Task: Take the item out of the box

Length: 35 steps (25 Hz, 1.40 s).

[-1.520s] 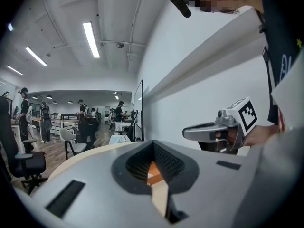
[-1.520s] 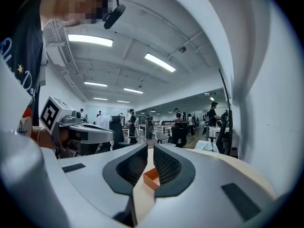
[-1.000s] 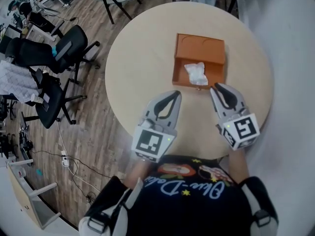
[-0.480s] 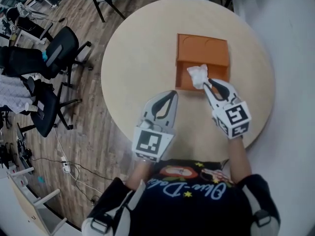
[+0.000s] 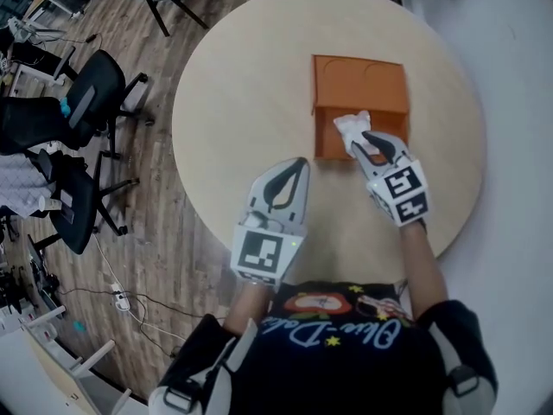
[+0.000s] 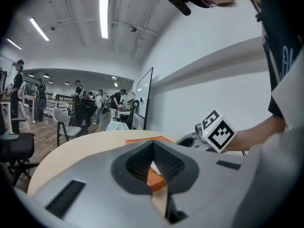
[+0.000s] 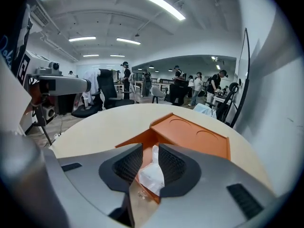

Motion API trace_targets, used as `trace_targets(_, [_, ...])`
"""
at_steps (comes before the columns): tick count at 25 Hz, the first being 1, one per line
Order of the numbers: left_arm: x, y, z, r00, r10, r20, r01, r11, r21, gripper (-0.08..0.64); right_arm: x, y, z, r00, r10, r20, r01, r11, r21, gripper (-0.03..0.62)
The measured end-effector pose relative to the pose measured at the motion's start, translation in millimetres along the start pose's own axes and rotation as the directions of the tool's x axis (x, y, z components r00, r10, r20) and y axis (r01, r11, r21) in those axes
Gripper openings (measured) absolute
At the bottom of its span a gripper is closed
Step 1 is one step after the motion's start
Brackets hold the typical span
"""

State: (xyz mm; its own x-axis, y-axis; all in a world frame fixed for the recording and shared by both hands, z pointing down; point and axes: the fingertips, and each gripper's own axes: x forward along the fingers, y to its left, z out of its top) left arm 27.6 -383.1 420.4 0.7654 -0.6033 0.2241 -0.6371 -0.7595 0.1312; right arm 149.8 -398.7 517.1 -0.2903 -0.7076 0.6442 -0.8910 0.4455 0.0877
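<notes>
Grips a white crumpled wad of thin wrapping between the fingers of the right gripper: fingers nearly together, parted only by the wad's thickness, ribbed pads pressed to both its sides. Holds the wad at the orange rectangular box, over its open compartment and right behind its front wall, the side nearest the person, with part of the wad sticking up past the fingertips. Cannot tell whether lifted clear of the box's bottom. Reaches in from the box's front, marker cube just outside the front wall.

Carries nothing in the left gripper: fingers closed tip to tip, only a diamond-shaped gap between the pads. Points it toward the box from the front-left, near the front-left corner but apart from it, above the round beige tabletop; contact with the tabletop not readable.

Beyond the open compartment, on the box's far half, a flat orange panel with two shallow round recesses. Left of the box, past the tabletop's edge, black office chairs on a wooden plank floor.
</notes>
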Motion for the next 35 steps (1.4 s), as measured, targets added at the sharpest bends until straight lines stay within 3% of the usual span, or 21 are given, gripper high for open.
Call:
trace_targets(8, [5, 15, -7, 1.000, -0.025, -0.014, 0.025, 1.000, -0.015, -0.015, 28, -10, -25, 0.989, -0.026, -0.146, 0.019, 0.999, -0.050, 0.092])
trace_targets(17, [8, 26, -16, 0.999, -0.038, -0.026, 0.037, 0.998, -0.044, -0.015, 52, -14, -55, 0.952, -0.026, -0.306, -0.006, 0.995, -0.104, 0.092])
trace_targets(29, [7, 35, -20, 0.999, -0.034, -0.039, 0.032, 0.998, -0.052, -0.015, 63, -21, -63, 0.928, 0.004, -0.373, -0.006, 1.000, -0.005, 0.089])
trace_targets(35, [8, 34, -21, 0.999, -0.032, -0.037, 0.030, 0.998, -0.050, -0.015, 67, -21, -65, 0.924, 0.015, -0.383, -0.030, 0.999, -0.034, 0.002])
